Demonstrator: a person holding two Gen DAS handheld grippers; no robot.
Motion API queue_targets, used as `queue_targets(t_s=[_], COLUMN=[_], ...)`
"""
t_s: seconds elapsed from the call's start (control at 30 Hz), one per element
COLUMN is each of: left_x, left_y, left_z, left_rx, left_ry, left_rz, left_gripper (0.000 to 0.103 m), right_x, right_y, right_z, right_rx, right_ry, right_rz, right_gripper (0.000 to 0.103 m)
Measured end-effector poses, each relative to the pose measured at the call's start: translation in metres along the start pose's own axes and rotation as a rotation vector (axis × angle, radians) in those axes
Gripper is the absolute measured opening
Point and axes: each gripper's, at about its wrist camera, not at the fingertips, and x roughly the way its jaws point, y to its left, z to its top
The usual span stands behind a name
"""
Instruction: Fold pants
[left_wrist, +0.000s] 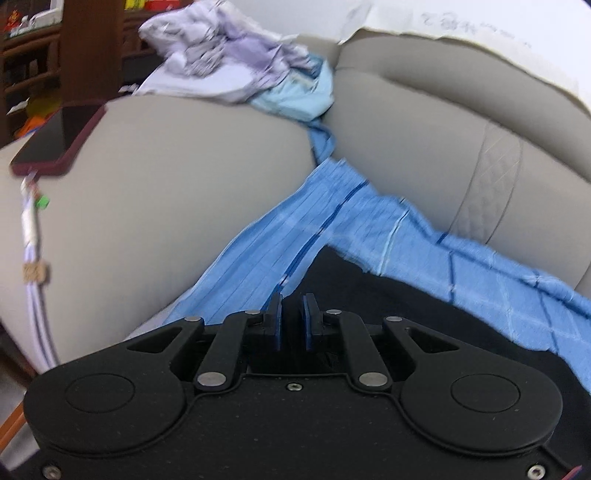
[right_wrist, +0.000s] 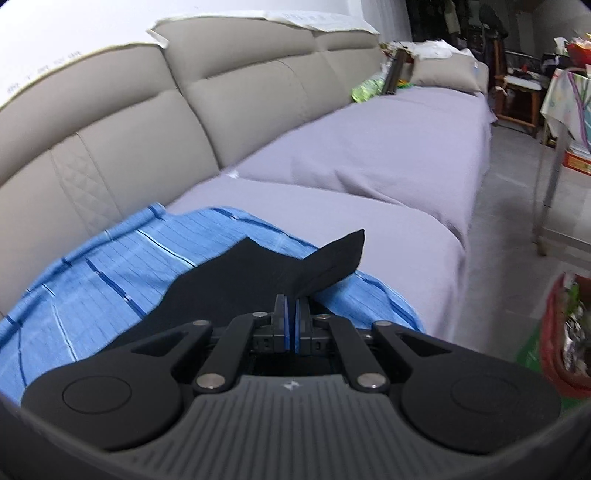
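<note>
While both grippers sit low centre of their frames, right gripper (right_wrist: 291, 306) is clamped on a fold of the black pants (right_wrist: 258, 273). Left gripper (left_wrist: 292, 306) is closed to a slit; can't tell if it grips the pants (left_wrist: 369, 295). Pants lie on blue striped cloth (right_wrist: 92, 273) on the sofa (right_wrist: 369, 177).

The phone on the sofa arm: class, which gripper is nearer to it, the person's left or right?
Left. The phone lies up and to the left of the left gripper. The right gripper faces down the sofa, with no phone in its view.
</note>
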Motion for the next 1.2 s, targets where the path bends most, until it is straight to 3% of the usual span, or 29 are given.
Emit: queue_targets(t_s=[0.07,0.17,0.2,0.23,0.3,0.4,0.5,0.67,0.7,0.77,0.8,0.9,1.0,1.1,1.13,1.2], left_x=[0.007,0.021,0.024,0.027,0.031,0.034,0.031,0.017,0.014,0.008,0.006,0.004,0.016,0.035,0.037,0.039], left_y=[0.002,0.002,0.003,0.006,0.011,0.015,0.016,0.014,0.012,0.005,0.002,-0.008,-0.016,-0.017,-0.017,-0.019], left_z=[-0.008,-0.022,-0.026,-0.029,-0.033,-0.031,-0.028,-0.023,-0.023,-0.027,-0.03,-0.039,-0.05,-0.06,-0.062,-0.064], left_rx=[0.019,0.07,0.077,0.075,0.059,0.043,0.031,0.05,0.064,0.118,0.146,0.196,0.238,0.238,0.236,0.253], left_ry=[0.027,0.079,0.093,0.104,0.121,0.112,0.075,-0.012,-0.019,-0.022,-0.019,-0.017,0.002,0.033,0.022,0.001], left_rz=[0.041,0.117,0.132,0.135,0.124,0.114,0.104,0.049,0.031,-0.027,-0.066,-0.167,-0.185,-0.153,-0.15,-0.138], left_gripper=[0.011,0.012,0.012,0.012,0.013,0.025,0.042,0.048,0.044,0.022,0.017,0.019,0.019,0.019,0.019,0.021], right_x=[0.012,0.02,0.016,0.012,-0.002,-0.025,-0.05,-0.059,-0.058,-0.058,-0.059,-0.058,-0.049,-0.044,-0.043,-0.044], right_y=[0.001,0.007,0.012,0.017,0.033,0.067,0.113,0.212,0.236,0.279,0.299,0.357,0.395,0.407,0.411,0.417], right_z=[-0.004,-0.011,-0.013,-0.014,-0.014,-0.013,-0.02,-0.063,-0.077,-0.103,-0.116,-0.154,-0.18,-0.197,-0.198,-0.204], right_rx=[-0.037,-0.075,-0.098,-0.115,-0.172,-0.242,-0.322,-0.35,-0.362,-0.412,-0.443,-0.553,-0.627,-0.637,-0.643,-0.654], right_ry=[0.073,0.119,0.114,0.097,0.066,0.017,0.018,0.244,0.297,0.363,0.385,0.455,0.516,0.596,0.617,0.639], right_rz=[-0.026,-0.096,-0.123,-0.12,-0.081,-0.002,0.273,0.836,0.917,1.017,1.046,1.064,1.048,1.072,1.085,1.057], right_gripper=[0.009,0.046,0.067,0.074,0.078,0.085,0.087,0.087,0.084,0.08,0.079,0.077,0.075,0.051,0.03,0.01])
